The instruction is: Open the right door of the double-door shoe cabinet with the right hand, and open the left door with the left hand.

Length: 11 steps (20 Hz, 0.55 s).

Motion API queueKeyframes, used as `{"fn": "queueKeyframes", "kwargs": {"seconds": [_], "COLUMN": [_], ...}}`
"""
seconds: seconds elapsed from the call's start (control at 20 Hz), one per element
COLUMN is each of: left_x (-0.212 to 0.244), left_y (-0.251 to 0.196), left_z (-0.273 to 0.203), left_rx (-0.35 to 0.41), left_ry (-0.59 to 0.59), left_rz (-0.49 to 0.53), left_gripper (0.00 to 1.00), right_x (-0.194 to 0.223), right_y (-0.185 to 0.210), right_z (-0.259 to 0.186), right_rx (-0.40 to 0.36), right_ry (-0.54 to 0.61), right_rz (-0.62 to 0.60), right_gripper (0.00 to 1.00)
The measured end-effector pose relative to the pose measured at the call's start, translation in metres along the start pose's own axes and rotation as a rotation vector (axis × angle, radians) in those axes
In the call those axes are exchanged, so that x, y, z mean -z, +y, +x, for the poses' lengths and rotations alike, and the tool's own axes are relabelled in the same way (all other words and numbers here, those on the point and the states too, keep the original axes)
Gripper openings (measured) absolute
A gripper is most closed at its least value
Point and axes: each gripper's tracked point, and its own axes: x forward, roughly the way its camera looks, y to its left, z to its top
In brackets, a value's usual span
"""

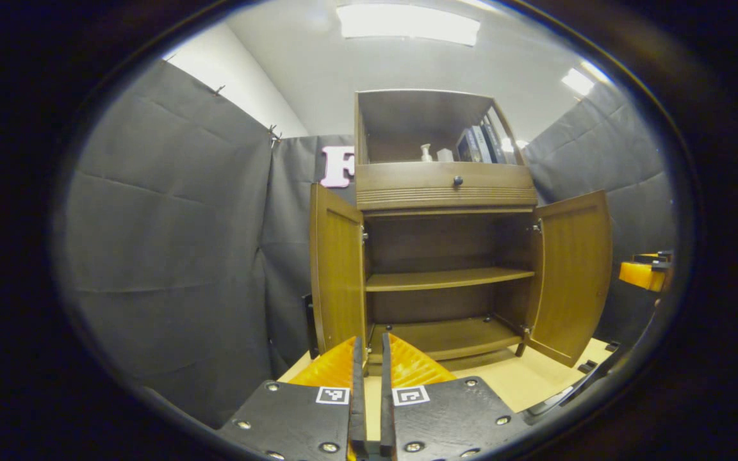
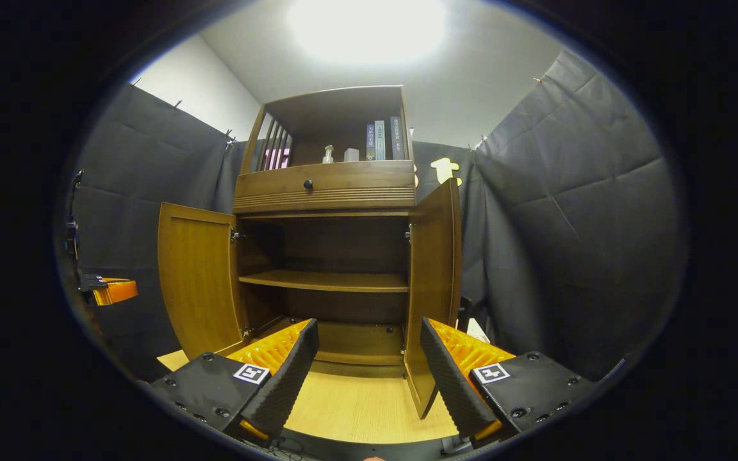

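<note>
Cabinet, brown wood, double-door, with drawer and open top shelf (image 1: 446, 186), standing on a pale wooden floor board (image 2: 356, 410); both lower doors are seen swung outward, interior shelves bare.

Left door, brown wooden panel (image 1: 337, 275): hinged on a vertical axis, edge-on just ahead of the left tool (image 1: 369, 358), slightly to its left. That tool's orange-backed fingers are drawn together with a thin gap, nothing held.

Right door, matching panel (image 2: 433, 282): likewise open, standing directly beyond the right tool (image 2: 366, 371), nearer its right finger. That tool's fingers are spread wide apart, empty.

Task judged essentially complete; only withdrawal is left.
</note>
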Motion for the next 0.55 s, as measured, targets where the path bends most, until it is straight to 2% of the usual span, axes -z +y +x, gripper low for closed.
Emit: {"fn": "queueKeyframes", "kwargs": {"seconds": [0.15,0.45,0.55], "left_x": [-0.003,-0.005,-0.005], "left_y": [-0.002,0.002,0.008], "left_z": [-0.01,-0.019,-0.021], "left_rx": [-0.003,0.005,-0.015], "left_ry": [-0.01,-0.009,-0.008], "left_rz": [-0.009,-0.021,0.0], "left_gripper": [0.12,0.73,0.94], "right_x": [0.002,-0.004,-0.003], "right_y": [0.003,0.012,0.013], "right_z": [-0.008,-0.014,-0.014], "right_rx": [0.008,0.015,0.017], "right_ry": [-0.001,-0.021,-0.023], "right_rz": [0.005,0.003,0.009], "right_gripper": [0.99,0.99,0.99]}}
